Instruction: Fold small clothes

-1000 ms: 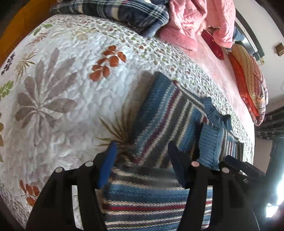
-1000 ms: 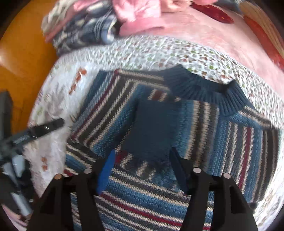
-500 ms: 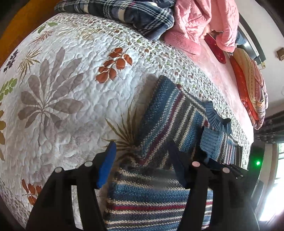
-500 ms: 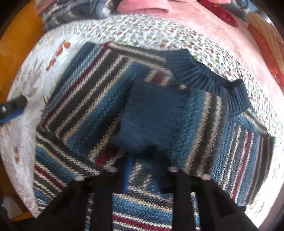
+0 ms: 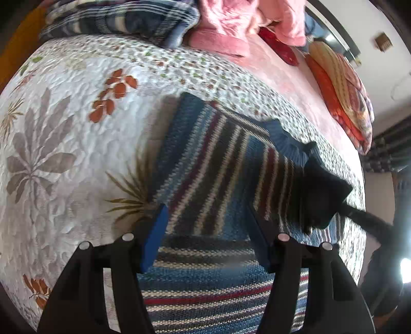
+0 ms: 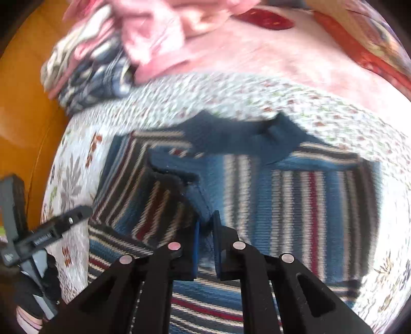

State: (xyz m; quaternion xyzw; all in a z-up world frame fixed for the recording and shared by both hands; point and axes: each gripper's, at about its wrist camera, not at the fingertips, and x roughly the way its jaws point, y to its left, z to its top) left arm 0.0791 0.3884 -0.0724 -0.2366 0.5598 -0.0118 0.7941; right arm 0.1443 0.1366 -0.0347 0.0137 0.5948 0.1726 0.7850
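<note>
Your striped blue, white and maroon knitted sweater (image 6: 295,200) lies flat on the quilted floral bedspread (image 5: 59,144), dark blue ribbed collar (image 6: 239,138) at the far side, hem near you. One sleeve is already folded across the chest.

The right gripper (image 6: 205,231) has its fingers (image 6: 196,241) closed to a narrow gap, pinching a raised fold of the knit at the sleeve cuff (image 6: 177,182) area. In the left wrist view it shows as a dark blur at the right edge of the sweater, so detail there can't be read. The left gripper (image 5: 208,226) hangs over the near-left part of the sweater, fingers (image 5: 154,236) spread wide, holding nothing.

Judged step: laying the sleeve over the body. To do it well:
- Keep the pinch firm; loose knit stretches and slips easily.
- Carry the cuff low and flat, don't drag the layer under it.
- Line the sleeve with the vertical stripes so the edge stays square.
- Use the free left gripper to press the near-left side down if the body starts shifting.
- Let go only once the cuff lies flat, then smooth outward.

Risk: grabbing two layers at once would lift the chest panel too.

The plaid blanket (image 5: 123,20) and pink fleece clothes (image 5: 231,28) at the far end sit well apart from the sweater, no interference.
</note>
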